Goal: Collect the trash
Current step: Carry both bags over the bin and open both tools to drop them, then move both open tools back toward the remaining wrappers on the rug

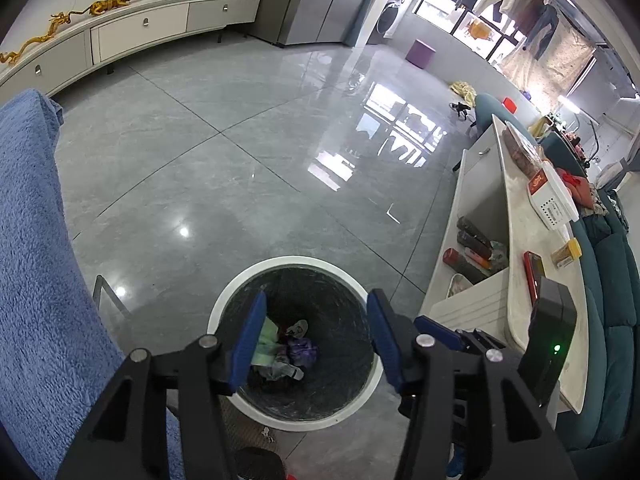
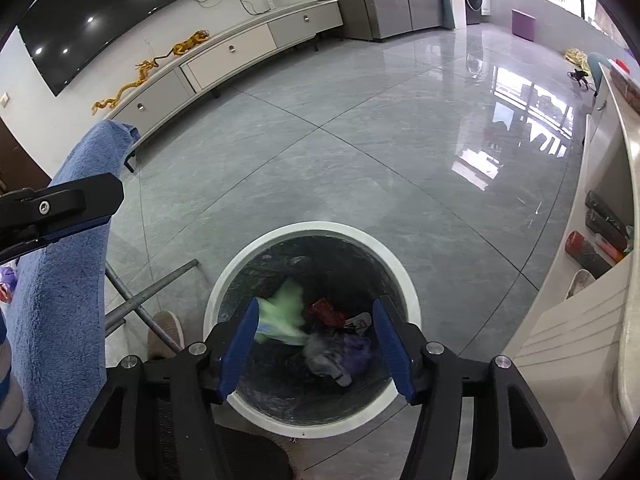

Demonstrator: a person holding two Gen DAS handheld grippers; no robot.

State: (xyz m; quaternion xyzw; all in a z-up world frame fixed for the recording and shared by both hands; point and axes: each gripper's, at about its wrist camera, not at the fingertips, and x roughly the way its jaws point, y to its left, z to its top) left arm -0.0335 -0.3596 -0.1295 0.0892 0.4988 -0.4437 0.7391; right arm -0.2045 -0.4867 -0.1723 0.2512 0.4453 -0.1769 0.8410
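Grey glossy floor tiles surround a white-rimmed bin standing beside a pale counter. Both the left gripper and right gripper hang above the bin's mouth, fingers apart and empty. Trash — green, red and purple scraps — lies inside the bin. Judged step: drop-off complete — the next move calls for locating further litter.

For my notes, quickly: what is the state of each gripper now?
Left gripper: open, holding nothing, above the trash bin.
Right gripper: open, holding nothing, above the same bin.
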